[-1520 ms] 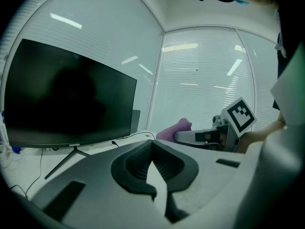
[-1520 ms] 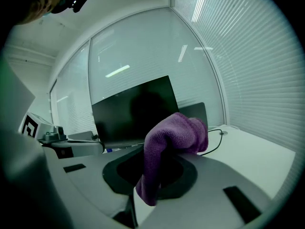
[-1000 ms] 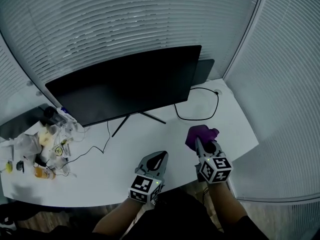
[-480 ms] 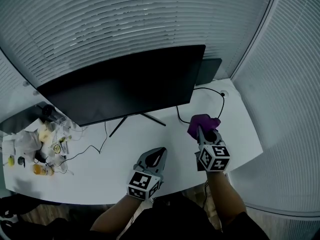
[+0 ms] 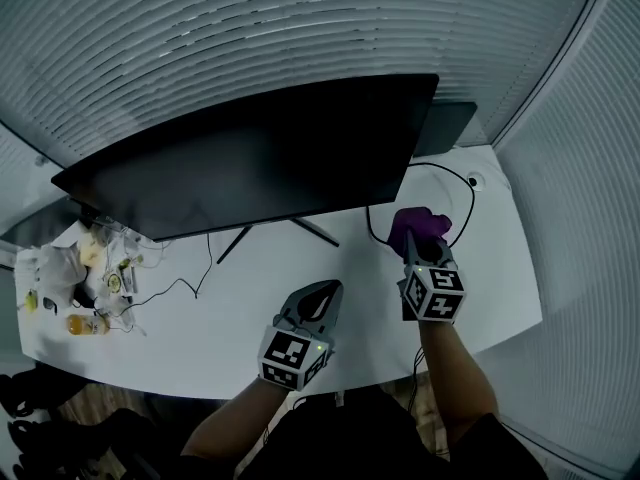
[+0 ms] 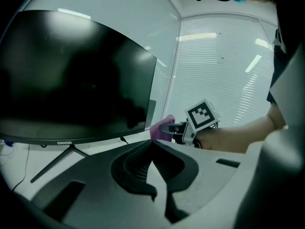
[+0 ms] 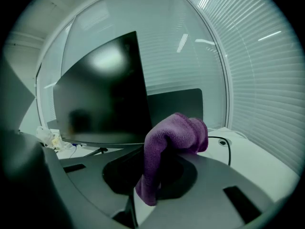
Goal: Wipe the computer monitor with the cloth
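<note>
The right gripper nears the monitor at twelve o'clock, its own view showing jaws clamped on the cloth; the left gripper is closed and empty.

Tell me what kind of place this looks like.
Probably an office: a computer monitor stands on a white desk, and closed slatted blinds cover the walls behind and beside it.
</note>
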Available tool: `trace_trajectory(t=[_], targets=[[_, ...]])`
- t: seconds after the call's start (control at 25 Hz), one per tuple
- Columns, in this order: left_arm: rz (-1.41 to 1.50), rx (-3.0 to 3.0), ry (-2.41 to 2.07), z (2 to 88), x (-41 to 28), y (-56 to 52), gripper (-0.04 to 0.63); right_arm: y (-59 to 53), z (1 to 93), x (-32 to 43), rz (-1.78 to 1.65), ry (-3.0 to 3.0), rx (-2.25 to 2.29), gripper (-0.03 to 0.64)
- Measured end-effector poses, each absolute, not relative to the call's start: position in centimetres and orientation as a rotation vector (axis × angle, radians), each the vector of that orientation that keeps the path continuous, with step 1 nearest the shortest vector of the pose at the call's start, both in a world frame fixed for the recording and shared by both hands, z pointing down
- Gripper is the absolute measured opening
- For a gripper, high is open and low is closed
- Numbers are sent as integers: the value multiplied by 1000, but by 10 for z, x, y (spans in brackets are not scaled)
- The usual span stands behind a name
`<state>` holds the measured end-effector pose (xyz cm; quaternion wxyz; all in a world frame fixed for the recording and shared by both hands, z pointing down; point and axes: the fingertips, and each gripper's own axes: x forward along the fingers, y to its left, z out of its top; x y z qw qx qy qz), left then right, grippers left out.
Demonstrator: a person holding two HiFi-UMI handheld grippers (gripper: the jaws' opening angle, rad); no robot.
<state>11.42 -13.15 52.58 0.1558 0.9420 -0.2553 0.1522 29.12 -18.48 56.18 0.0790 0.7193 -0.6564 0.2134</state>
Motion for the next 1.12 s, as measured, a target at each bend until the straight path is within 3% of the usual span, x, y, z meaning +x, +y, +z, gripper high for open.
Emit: trace_trajectory(t=[0.64,1.12], targets=[[432,2622,-888,545,129,-163,3,-239,606,284,624,-2037,1962,60],[422,2602,-945,549,99,-171,3,-253,617,245,606,-2080,1884,61]])
